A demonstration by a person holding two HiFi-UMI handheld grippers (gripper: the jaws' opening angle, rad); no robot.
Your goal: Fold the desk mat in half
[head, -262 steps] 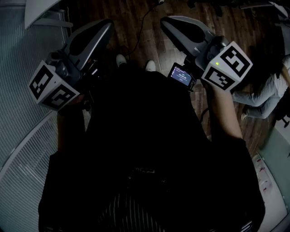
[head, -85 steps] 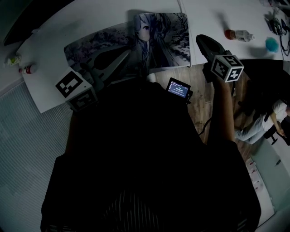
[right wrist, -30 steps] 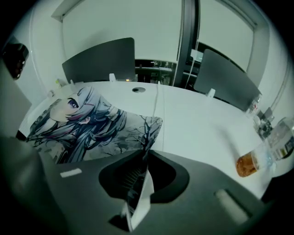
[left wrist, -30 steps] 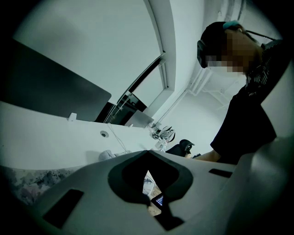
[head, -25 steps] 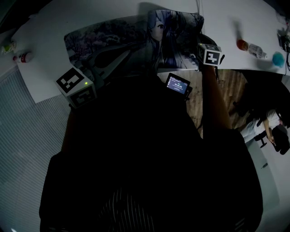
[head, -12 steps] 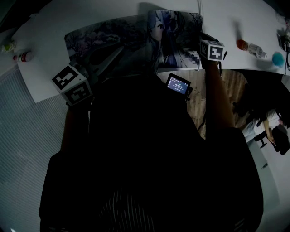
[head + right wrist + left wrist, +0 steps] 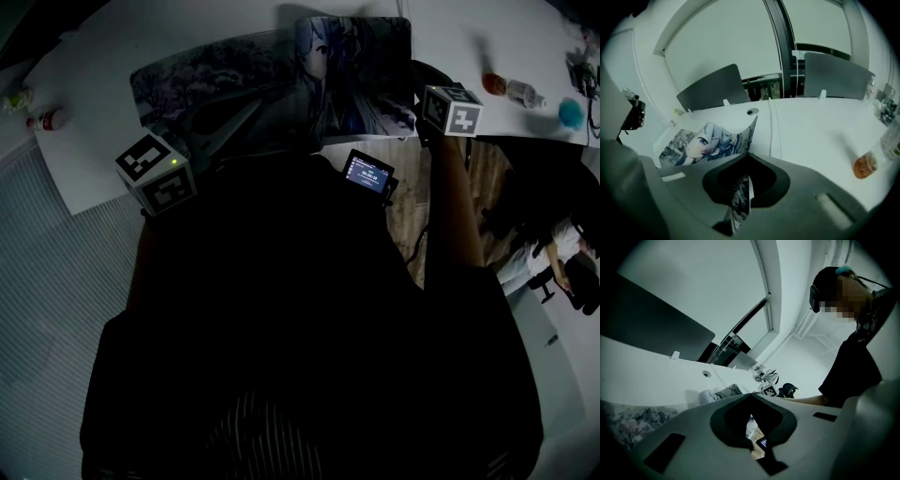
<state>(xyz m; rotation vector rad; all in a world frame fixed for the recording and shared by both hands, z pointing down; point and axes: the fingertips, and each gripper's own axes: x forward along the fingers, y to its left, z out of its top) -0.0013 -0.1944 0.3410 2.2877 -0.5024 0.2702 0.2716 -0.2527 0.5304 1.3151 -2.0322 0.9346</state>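
The desk mat (image 7: 272, 84), printed with an anime figure, lies on the white desk (image 7: 103, 66). My right gripper (image 7: 419, 84) is shut on the mat's near right corner. In the right gripper view the mat's edge (image 7: 751, 129) runs upright from between the closed jaws of the right gripper (image 7: 747, 157), and the printed face (image 7: 703, 143) lies flat to the left. My left gripper (image 7: 246, 112) hovers over the mat's near left part. Its jaws meet at the tips of the left gripper (image 7: 752, 395) with nothing between them; a strip of mat (image 7: 628, 427) shows below left.
A bottle of orange liquid (image 7: 511, 89) and a blue object (image 7: 569, 112) lie on the desk to the right. Small bottles (image 7: 47, 120) stand at the left end. Monitors (image 7: 710, 91) line the far side. A seated person (image 7: 553, 253) is at the right.
My right gripper has risen and shifted right with the mat's corner, so the right edge now stands off the desk. The left gripper has stayed put.
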